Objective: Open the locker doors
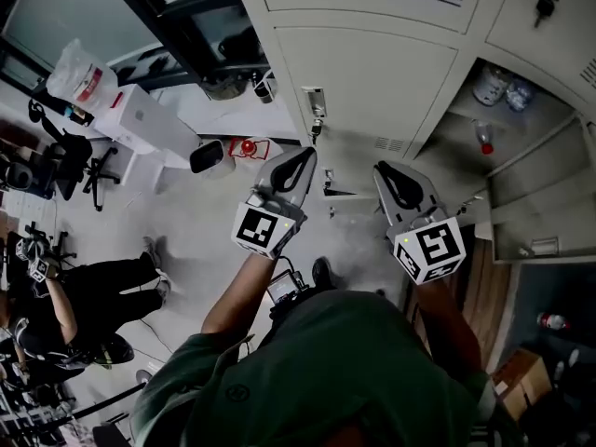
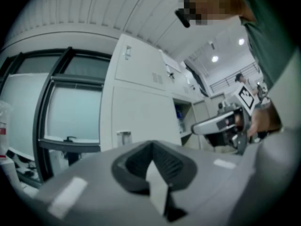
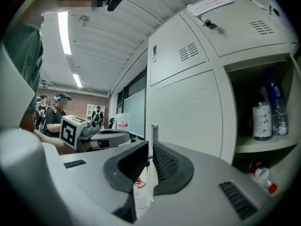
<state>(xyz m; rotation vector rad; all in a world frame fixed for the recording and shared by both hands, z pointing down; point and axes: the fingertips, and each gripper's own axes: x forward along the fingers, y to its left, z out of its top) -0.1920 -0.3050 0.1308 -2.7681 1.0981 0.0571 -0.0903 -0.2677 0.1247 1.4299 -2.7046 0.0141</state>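
Left tool (image 1: pixel 305 159) and right tool (image 1: pixel 386 172) are both pinched narrow, holding nothing. They point at the shut locker door (image 1: pixel 372 82) ahead, likely to reach its latch (image 1: pixel 315 105).

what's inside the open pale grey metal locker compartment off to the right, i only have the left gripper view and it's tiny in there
Observer: Two clear plastic bottles stand upright on its upper shelf.
Operator: anything under them
Observer: A small clear bottle with a red cap appears to lie on its side on the shelf below.
Operator: is my right gripper on a door
Observer: No. In the head view the right gripper hangs in front of the closed pale grey locker door, touching nothing.
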